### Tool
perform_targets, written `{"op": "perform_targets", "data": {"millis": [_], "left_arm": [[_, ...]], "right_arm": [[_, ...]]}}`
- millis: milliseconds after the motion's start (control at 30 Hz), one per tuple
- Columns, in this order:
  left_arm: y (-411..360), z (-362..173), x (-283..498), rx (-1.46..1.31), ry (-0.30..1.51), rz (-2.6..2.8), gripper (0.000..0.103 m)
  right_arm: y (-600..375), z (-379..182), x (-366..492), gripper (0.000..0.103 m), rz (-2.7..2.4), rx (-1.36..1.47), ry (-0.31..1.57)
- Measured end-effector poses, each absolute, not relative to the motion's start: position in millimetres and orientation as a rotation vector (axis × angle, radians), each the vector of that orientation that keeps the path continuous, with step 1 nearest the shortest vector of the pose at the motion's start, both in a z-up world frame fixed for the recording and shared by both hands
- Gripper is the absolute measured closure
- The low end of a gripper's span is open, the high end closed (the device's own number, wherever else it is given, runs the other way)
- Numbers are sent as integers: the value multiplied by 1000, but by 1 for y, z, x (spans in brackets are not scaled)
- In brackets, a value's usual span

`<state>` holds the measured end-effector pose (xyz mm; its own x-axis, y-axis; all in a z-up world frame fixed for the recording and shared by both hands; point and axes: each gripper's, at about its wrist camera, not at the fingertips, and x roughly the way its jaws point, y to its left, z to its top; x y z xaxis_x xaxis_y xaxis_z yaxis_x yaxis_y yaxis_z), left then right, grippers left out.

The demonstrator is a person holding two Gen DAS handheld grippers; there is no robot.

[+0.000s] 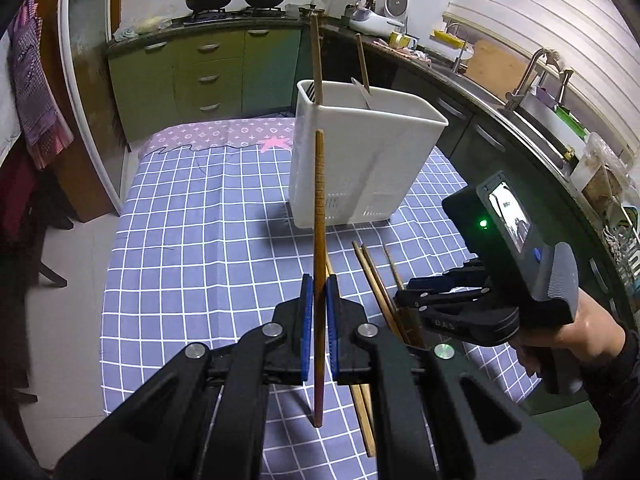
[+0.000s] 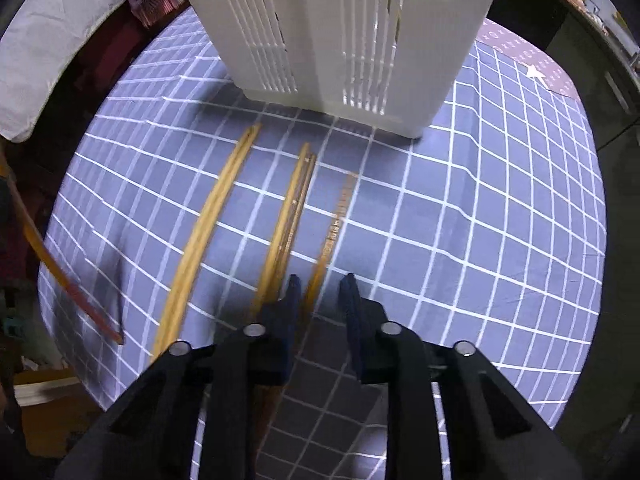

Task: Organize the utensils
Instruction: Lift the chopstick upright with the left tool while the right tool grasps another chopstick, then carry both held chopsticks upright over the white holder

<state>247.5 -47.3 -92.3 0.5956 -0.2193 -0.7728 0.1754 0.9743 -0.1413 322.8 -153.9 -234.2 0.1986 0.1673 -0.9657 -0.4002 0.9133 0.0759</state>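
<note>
— What can't we make out?
— The white holder (image 2: 336, 36) is cut off by the top edge of the right wrist view. The chopsticks on the cloth (image 2: 288, 216) are blurred, and their near ends vanish under the right gripper (image 2: 320, 284).
— Whether its pads touch one, we can't tell.

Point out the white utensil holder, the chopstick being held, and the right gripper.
white utensil holder (image 1: 360, 160), left wrist view, front wall.
held chopstick (image 1: 319, 200), left wrist view, upper shaft.
right gripper (image 2: 320, 280), right wrist view, between fingertips.
</note>
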Motion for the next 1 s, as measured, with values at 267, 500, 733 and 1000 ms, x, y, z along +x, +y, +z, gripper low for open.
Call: {"op": "perform_targets", "data": {"millis": [267,500,733,1000], "left_arm": [[-49,-92,244,-36,901,-234,96],[-49,-90,242,-33,904,-241,96],[-49,-87,239,-24,893,-247,96],[-51,-81,229,-3,863,-255,96]], "right_arm": [[-139,-236,321,92,397,-247,1300],[-152,-220,317,96,431,-159,1266],[-188,-170,288,96,469,-50,1112],[-227,-116,240,96,473,-1,932]]}}
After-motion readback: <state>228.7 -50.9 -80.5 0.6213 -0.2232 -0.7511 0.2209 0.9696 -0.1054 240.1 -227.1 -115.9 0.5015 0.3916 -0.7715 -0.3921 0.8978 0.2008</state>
